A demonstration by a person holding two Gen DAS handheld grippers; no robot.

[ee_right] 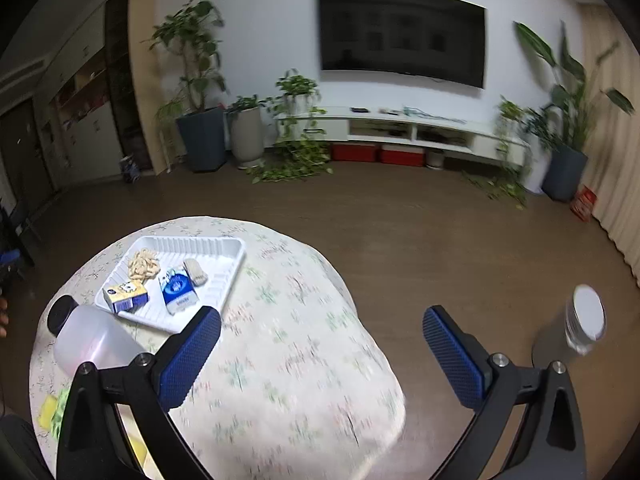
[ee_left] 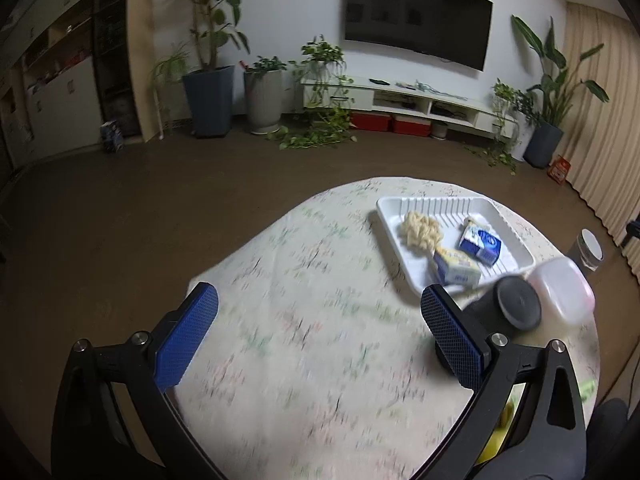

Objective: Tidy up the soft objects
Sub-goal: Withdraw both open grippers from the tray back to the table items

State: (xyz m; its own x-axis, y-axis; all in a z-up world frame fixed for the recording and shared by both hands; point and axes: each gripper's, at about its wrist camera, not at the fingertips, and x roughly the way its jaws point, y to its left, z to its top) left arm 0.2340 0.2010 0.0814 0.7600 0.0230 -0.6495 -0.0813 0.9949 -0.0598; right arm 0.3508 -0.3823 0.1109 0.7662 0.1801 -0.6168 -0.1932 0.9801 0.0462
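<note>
Both grippers' fingers spread, empty; beige bundle (ee_right: 195, 271) behind the blue packet (ee_right: 179, 291) (right view only).

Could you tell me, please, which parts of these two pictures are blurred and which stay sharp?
Left wrist view: the tablecloth and the translucent jar smear with motion; the gripper stays crisp. Right wrist view: the tablecloth blurs likewise, the television is soft, and fisheye bending curves the walls.

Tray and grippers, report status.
Left gripper open, empty. Right gripper open, empty. White tray holds four soft items. Translucent bottle lies beside tray.
</note>
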